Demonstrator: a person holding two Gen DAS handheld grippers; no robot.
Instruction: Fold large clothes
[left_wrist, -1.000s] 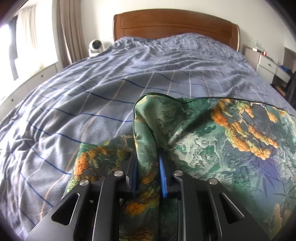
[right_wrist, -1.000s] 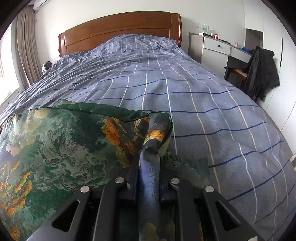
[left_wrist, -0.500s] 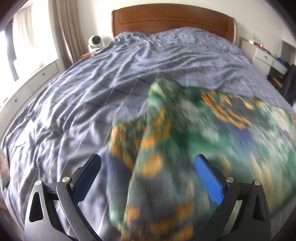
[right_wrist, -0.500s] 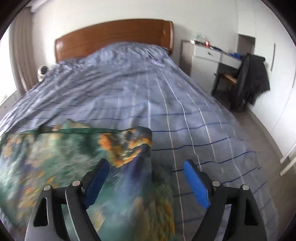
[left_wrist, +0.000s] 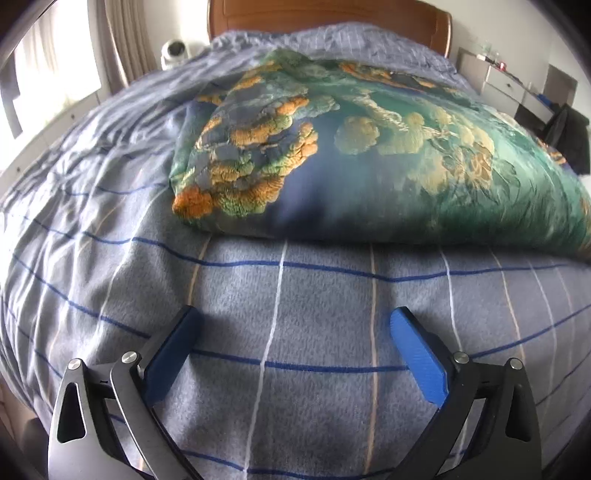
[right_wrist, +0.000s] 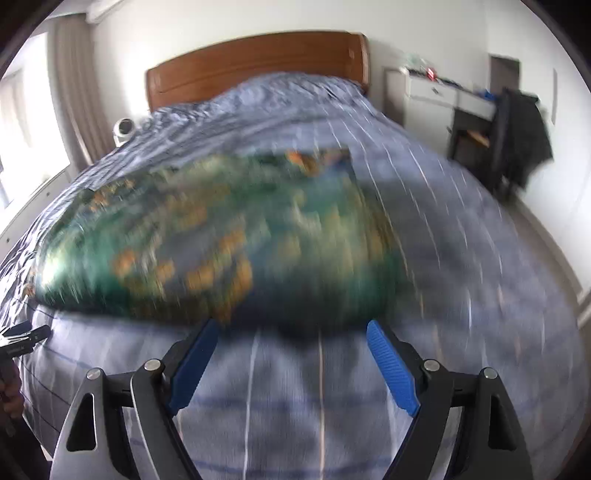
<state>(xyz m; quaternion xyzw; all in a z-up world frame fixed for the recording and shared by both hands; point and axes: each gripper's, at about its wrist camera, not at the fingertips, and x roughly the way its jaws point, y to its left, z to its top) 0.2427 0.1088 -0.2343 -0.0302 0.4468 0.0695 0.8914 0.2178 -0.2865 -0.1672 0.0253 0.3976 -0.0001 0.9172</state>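
Observation:
The green garment (left_wrist: 369, 147) with orange and blue print lies folded in a puffed-up heap on the checked blue-grey bedspread (left_wrist: 295, 387). Its near folded edge runs across the bed. My left gripper (left_wrist: 295, 314) stands open over bare bedspread, a short way back from that edge, with nothing between its blue pads (left_wrist: 417, 354). In the blurred right wrist view, the garment (right_wrist: 221, 236) lies just beyond my right gripper (right_wrist: 292, 325), which is open and empty. The left gripper's tip (right_wrist: 26, 336) shows at that view's left edge.
A wooden headboard (right_wrist: 258, 62) closes the far end of the bed. A white round device (left_wrist: 173, 51) stands at the far left by the curtain. At the right are a white desk (right_wrist: 443, 92) and a chair draped with a dark jacket (right_wrist: 521, 136).
Both grippers were shut on the garment's corners a second ago. They have let go and pulled back toward the foot of the bed, and the garment now lies folded ahead of them.

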